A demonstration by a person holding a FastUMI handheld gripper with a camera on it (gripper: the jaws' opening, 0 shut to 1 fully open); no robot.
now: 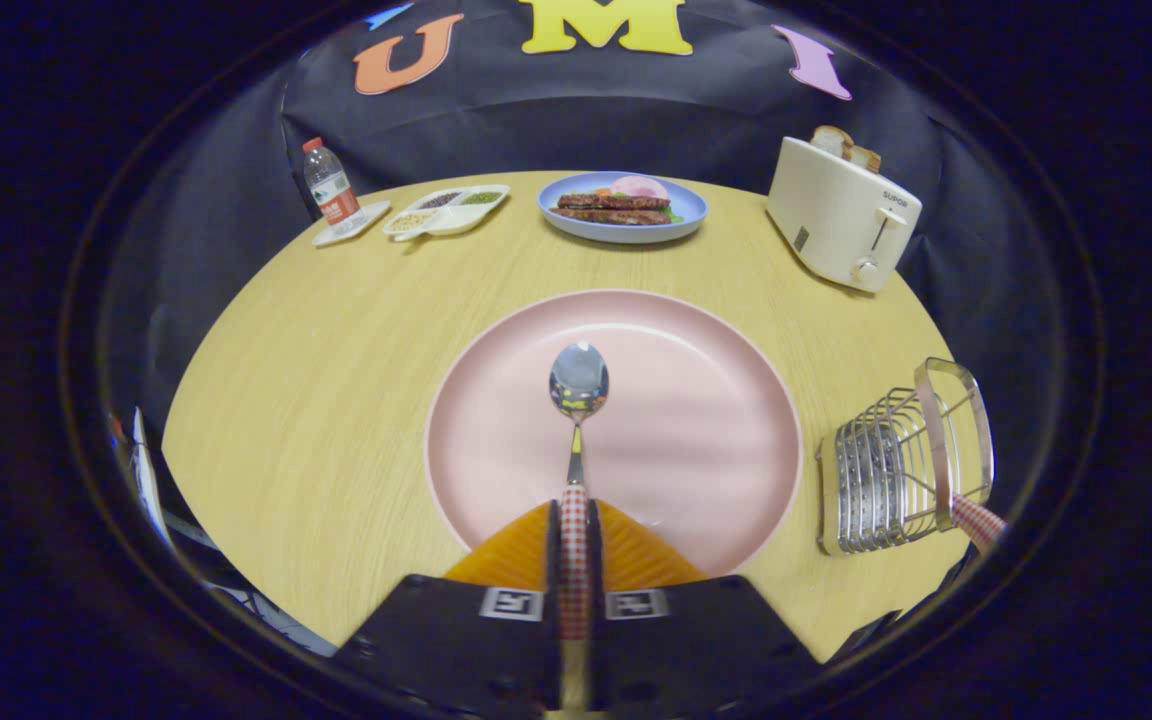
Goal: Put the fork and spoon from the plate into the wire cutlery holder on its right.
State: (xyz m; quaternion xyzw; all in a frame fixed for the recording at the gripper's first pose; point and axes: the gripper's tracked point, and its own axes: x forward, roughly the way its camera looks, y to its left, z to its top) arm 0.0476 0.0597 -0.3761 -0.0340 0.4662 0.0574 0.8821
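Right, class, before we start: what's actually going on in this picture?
A person's handheld gripper is shut on the checked handle of a spoon, whose bowl is held out ahead of the fingers over the pink plate. To the right of the plate stands the wire cutlery holder, with a checked handle, probably the fork's, already sticking out of it. So the spoon seems to be the piece left to move. A toaster and a plate of food sit at the table's far side.

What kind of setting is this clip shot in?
Likely a staged dining table in a booth: round wooden table, toaster with bread, food plate. The tongs hold the spoon over the pink plate.
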